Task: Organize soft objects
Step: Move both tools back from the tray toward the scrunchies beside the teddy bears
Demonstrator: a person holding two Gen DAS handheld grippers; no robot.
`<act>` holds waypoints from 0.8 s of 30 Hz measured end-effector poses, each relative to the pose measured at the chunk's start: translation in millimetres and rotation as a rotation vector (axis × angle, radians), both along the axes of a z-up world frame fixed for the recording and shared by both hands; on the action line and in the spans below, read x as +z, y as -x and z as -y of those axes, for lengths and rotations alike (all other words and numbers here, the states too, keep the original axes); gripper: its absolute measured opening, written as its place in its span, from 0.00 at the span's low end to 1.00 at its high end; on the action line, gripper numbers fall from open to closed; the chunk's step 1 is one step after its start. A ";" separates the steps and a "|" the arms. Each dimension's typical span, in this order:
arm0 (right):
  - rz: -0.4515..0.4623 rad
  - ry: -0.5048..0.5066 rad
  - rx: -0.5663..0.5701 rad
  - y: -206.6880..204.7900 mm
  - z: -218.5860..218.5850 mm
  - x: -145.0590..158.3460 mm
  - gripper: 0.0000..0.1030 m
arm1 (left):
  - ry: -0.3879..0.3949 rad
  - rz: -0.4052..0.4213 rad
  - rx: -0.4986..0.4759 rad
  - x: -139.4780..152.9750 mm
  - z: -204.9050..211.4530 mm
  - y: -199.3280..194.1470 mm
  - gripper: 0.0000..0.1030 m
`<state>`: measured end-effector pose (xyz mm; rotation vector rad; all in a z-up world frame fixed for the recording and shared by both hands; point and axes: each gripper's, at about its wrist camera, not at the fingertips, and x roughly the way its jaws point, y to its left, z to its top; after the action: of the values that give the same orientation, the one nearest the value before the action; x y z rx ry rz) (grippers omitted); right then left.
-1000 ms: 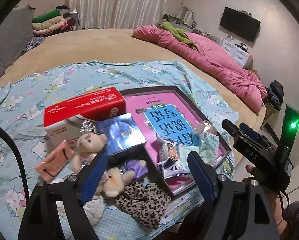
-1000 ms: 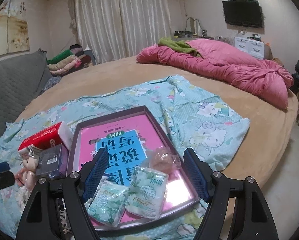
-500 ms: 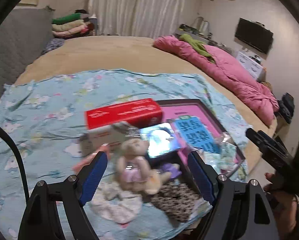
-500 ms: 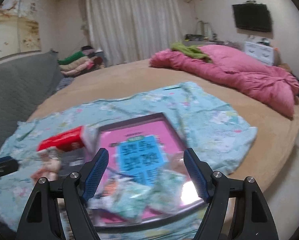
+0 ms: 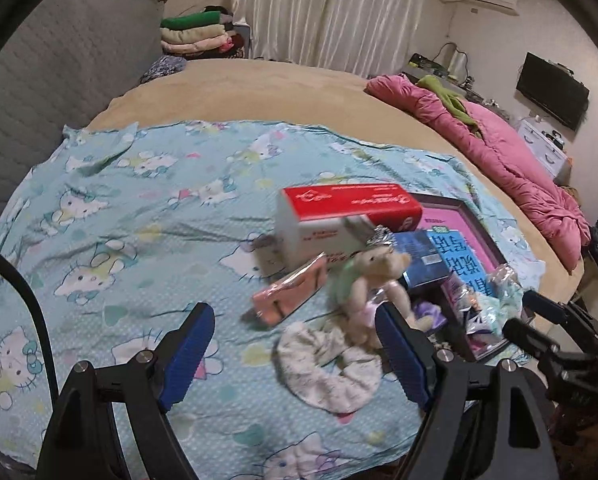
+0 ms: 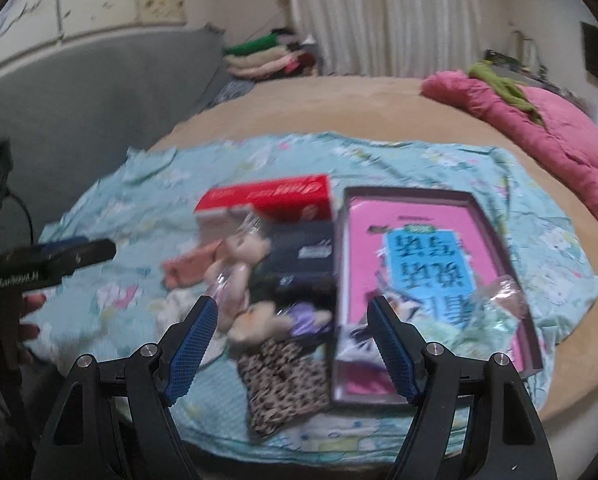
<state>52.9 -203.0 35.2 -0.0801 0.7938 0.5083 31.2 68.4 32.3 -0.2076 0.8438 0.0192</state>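
Both tongs, left (image 5: pixel 295 354) and right (image 6: pixel 291 346), hang wide and empty over the bed's blue cartoon-print sheet (image 5: pixel 139 216), where the squishy, featherweight beige plush teddy bear (image 5: pixel 369 276) probably pinches best round its belly.

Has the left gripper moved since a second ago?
Yes. The left gripper swung left: the red-topped tissue box now sits right of centre, bare cartoon-cat sheet filling the left.

Bed (image 5: pixel 283 92): round, tan cover, fills the room's middle.
Curtains (image 5: pixel 331 12): pale, pleated, behind the bed.
Television (image 5: pixel 552 90): dark, wall-mounted, right of bed.
Headboard (image 5: pixel 59 68): grey quilted, left of bed.
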 end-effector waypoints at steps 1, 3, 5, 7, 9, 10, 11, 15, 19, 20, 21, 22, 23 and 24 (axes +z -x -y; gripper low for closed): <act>-0.007 0.011 0.011 0.7 -3.3 -2.9 0.76 | -0.001 -0.006 0.002 -3.4 -2.0 0.7 0.80; -0.019 0.042 0.032 3.2 -10.1 -9.6 0.76 | -0.004 -0.013 0.003 -8.3 -2.2 1.4 0.80; -0.039 0.078 0.060 3.1 -17.0 -19.3 0.76 | 0.007 -0.023 0.000 -14.2 -2.3 1.0 0.80; -0.062 0.108 0.089 3.9 -24.8 -29.1 0.76 | 0.019 -0.035 -0.004 -21.5 -1.2 -0.1 0.80; -0.076 0.138 0.107 4.6 -29.2 -38.3 0.76 | 0.018 -0.047 -0.009 -28.0 -0.1 -1.7 0.80; -0.083 0.152 0.119 5.0 -32.9 -43.5 0.76 | 0.015 -0.060 -0.011 -32.3 0.2 -3.2 0.80; -0.089 0.164 0.126 4.1 -36.0 -47.3 0.76 | 0.018 -0.075 -0.021 -38.5 1.6 -4.8 0.80; -0.121 0.216 0.141 -0.8 -47.1 -63.2 0.76 | 0.048 -0.107 -0.043 -54.9 6.1 -8.6 0.80; -0.166 0.291 0.147 -7.4 -55.4 -82.8 0.76 | 0.035 -0.126 -0.056 -65.1 10.7 -11.8 0.80; -0.169 0.315 0.142 -8.5 -57.4 -88.3 0.76 | 0.037 -0.133 -0.060 -67.6 11.3 -12.8 0.80; -0.164 0.332 0.139 -9.3 -58.8 -92.4 0.76 | 0.042 -0.135 -0.065 -69.0 11.5 -13.5 0.80; -0.164 0.357 0.134 -10.0 -60.0 -96.8 0.76 | 0.044 -0.132 -0.067 -70.3 11.7 -14.1 0.80; -0.165 0.368 0.131 -10.7 -60.2 -99.5 0.76 | 0.042 -0.131 -0.067 -71.8 12.3 -15.3 0.80; -0.168 0.379 0.128 -11.8 -60.4 -102.9 0.76 | 0.037 -0.134 -0.071 -73.8 13.4 -16.8 0.80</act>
<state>64.7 -142.5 -67.7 -0.4456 1.0477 0.4841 48.1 55.0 -41.5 -0.2126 0.9849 -0.0491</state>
